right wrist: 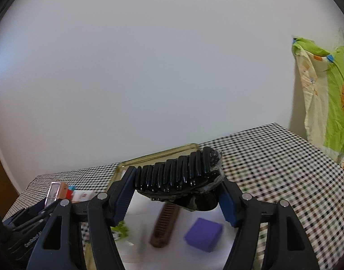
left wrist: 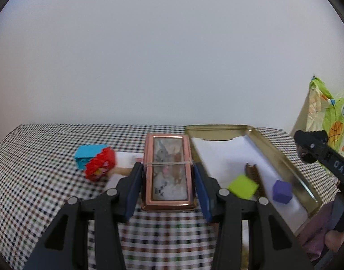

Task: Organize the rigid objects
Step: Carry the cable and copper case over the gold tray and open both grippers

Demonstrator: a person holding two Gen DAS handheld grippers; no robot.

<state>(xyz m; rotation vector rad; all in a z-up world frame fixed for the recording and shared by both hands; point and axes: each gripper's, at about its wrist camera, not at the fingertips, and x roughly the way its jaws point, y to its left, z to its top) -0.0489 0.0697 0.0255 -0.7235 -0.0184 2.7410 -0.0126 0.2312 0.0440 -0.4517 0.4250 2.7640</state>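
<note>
1. Left wrist view: the left tool (left wrist: 168, 185) grips a copper-rimmed rectangular case (left wrist: 167, 173) by its long sides; an elastic band crosses the glazed lid, and the printed characters are unreadable. The case is lifted above the checked desk (left wrist: 37, 180). Only here: red block (left wrist: 100, 166), blue block (left wrist: 89, 155), and the open gold tin (left wrist: 284, 157) at the right edge holding a green cube (left wrist: 243, 186) and a purple cube (left wrist: 282, 191).
2. Right wrist view: the right tool (right wrist: 176, 193) is clenched on a glossy black toothed hair claw (right wrist: 178, 175), held above the paper-lined tin (right wrist: 154, 156). Only here: a brown ridged comb (right wrist: 166, 225) lying in the tin.
</note>
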